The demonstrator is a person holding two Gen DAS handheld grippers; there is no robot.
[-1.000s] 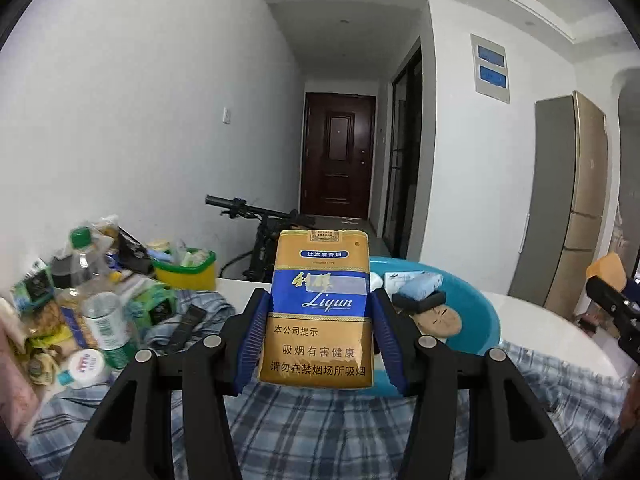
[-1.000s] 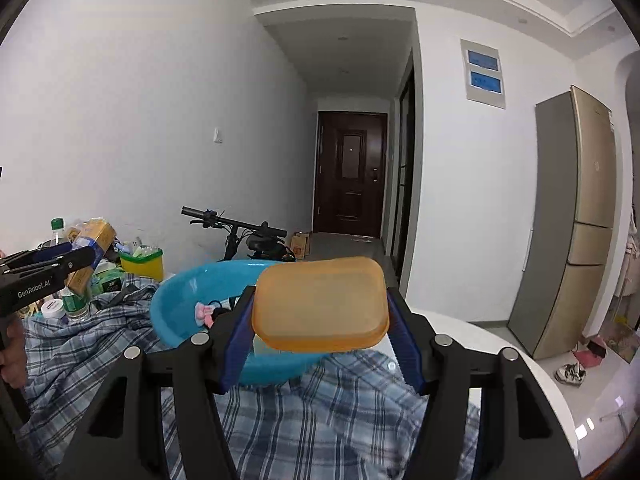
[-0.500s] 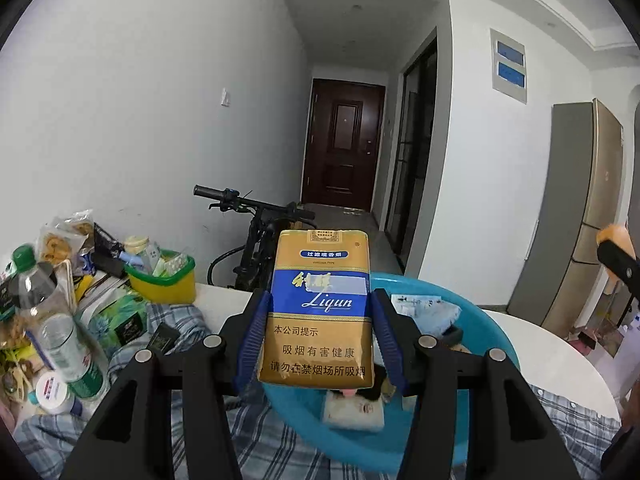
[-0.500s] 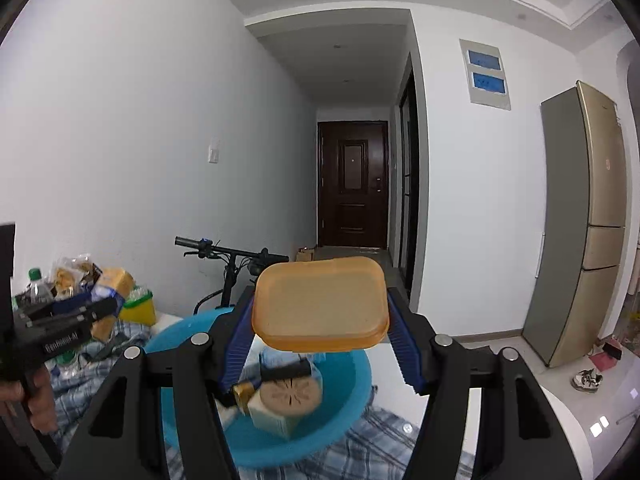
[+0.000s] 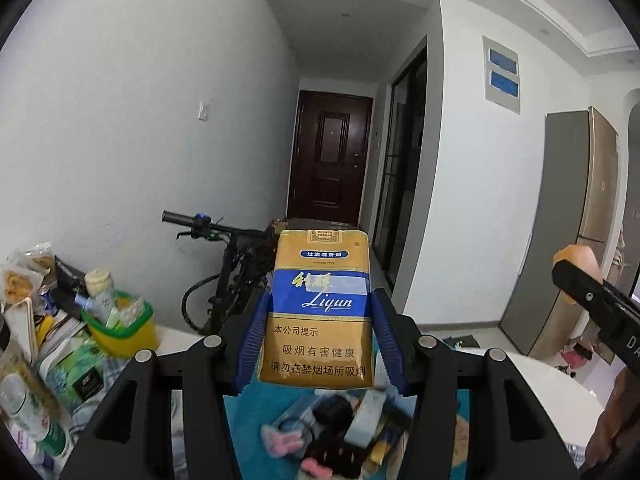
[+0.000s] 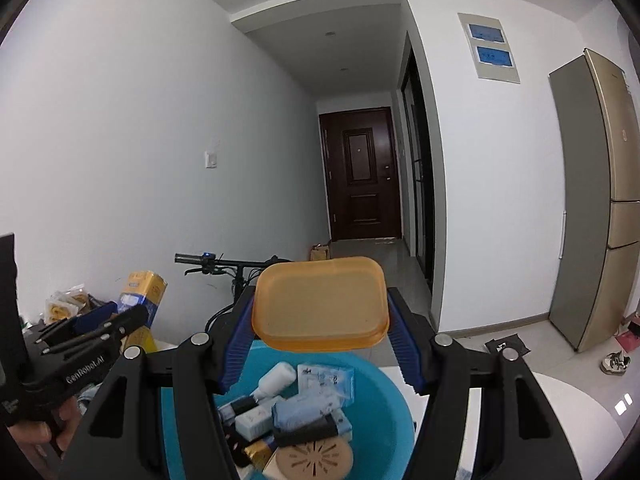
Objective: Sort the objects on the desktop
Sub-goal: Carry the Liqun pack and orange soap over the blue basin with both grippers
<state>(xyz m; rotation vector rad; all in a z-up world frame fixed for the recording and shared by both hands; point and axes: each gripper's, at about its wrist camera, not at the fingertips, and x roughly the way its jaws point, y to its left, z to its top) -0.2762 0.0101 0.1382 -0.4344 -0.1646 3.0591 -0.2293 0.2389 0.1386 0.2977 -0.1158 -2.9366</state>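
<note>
Left claw point(image 5: 318, 322) is clamped on an upright gold-and-blue Liqun cigarette pack point(image 5: 318, 308), its blue pads pressing the pack's two narrow sides. Seen from the left wrist, the pack hangs above the blue basin point(image 5: 256, 432), which sits close below and already holds a blurred jumble of small things. To the left, on the table, clutter is still waiting: a yellow-green tub point(image 5: 122, 328) stuffed with small items, a green box point(image 5: 76, 364), snack bags point(image 5: 20, 276) and a plastic bottle point(image 5: 24, 412) at the near left edge. At the right edge the right claw's black body shows with a bit of its orange load.

From the right wrist, the right claw point(image 6: 320, 334) is closed on an orange translucent soap-dish lid point(image 6: 320, 304), held flat between its pads at the narrowest this claw goes. Directly under it lies the blue basin point(image 6: 384, 392), with a small white bottle point(image 6: 276, 378), a pale blue packet point(image 6: 326, 380), a black tube point(image 6: 308, 434) and a round tan slotted disc point(image 6: 310, 460) piled inside. The left claw point(image 6: 132, 316) with its cigarette pack point(image 6: 142, 300) shows at the left, just beside the basin.

As a judgement, the sorting is partly done: a good heap is in the basin, both claws carry loads that look ready to be dropped in, and the left pile on the table remains to be gone through.
</note>
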